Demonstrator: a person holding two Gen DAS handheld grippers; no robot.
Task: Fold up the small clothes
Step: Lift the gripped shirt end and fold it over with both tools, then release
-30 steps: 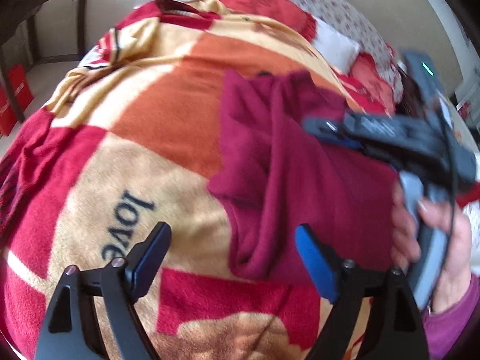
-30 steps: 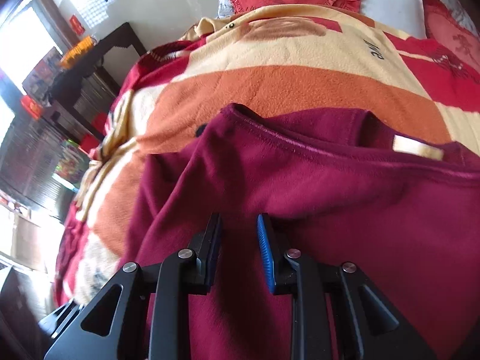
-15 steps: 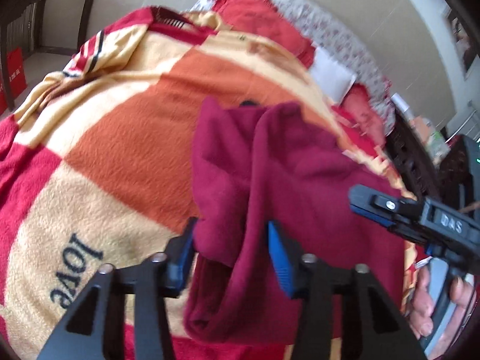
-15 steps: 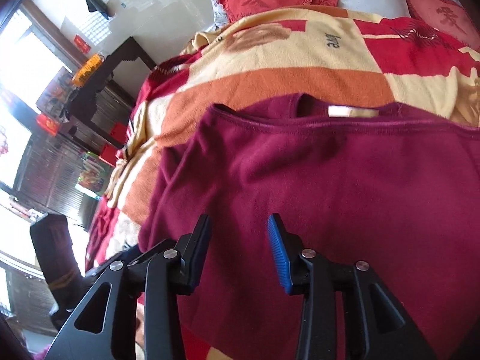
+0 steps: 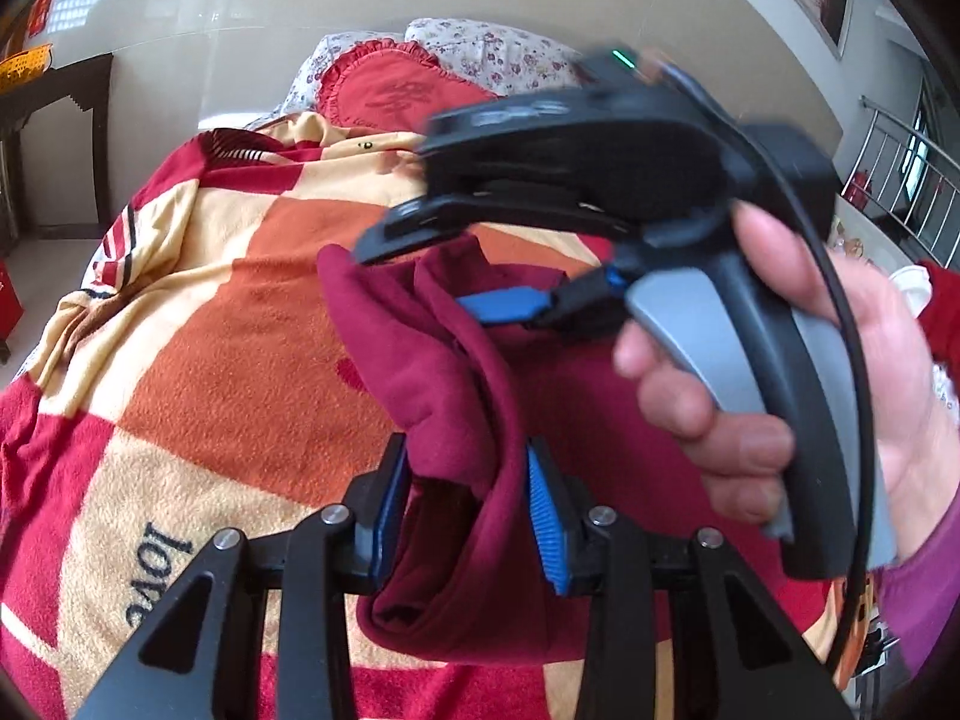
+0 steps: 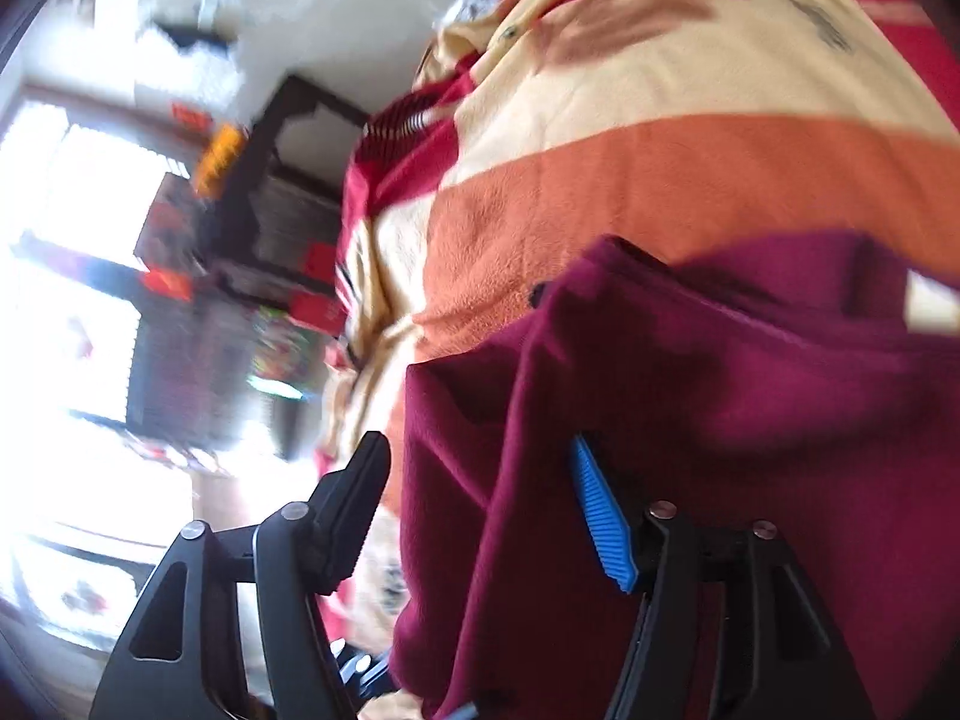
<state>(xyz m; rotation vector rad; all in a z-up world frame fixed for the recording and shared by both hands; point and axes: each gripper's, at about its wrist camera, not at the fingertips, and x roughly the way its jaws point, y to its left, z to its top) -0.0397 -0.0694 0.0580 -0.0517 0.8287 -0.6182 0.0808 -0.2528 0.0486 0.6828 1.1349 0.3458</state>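
A maroon fleece garment (image 5: 420, 348) lies rumpled on a red, orange and cream blanket (image 5: 240, 330) that covers a bed. My left gripper (image 5: 465, 468) is closing, and both its blue pads press a raised fold at the garment's near edge. My right gripper (image 5: 420, 276), held in a person's hand (image 5: 750, 420), hovers over the garment's far corner. In the right wrist view the right gripper (image 6: 477, 456) is opening. Its jaws stand wide, with the garment (image 6: 750, 372) beneath them and the left finger (image 6: 360, 492) off the cloth. A white neck label (image 6: 930, 300) shows at the right.
A red heart-shaped pillow (image 5: 396, 90) and floral pillows lie at the head of the bed. A dark wooden table (image 5: 54, 114) stands to the left by the wall. The blanket (image 6: 660, 180) drops off the bed's left side toward cluttered shelves (image 6: 264, 228).
My left gripper went from wide open beside the garment to closed on its near fold and lifted it. My right gripper released the cloth, spread its jaws and swung across.
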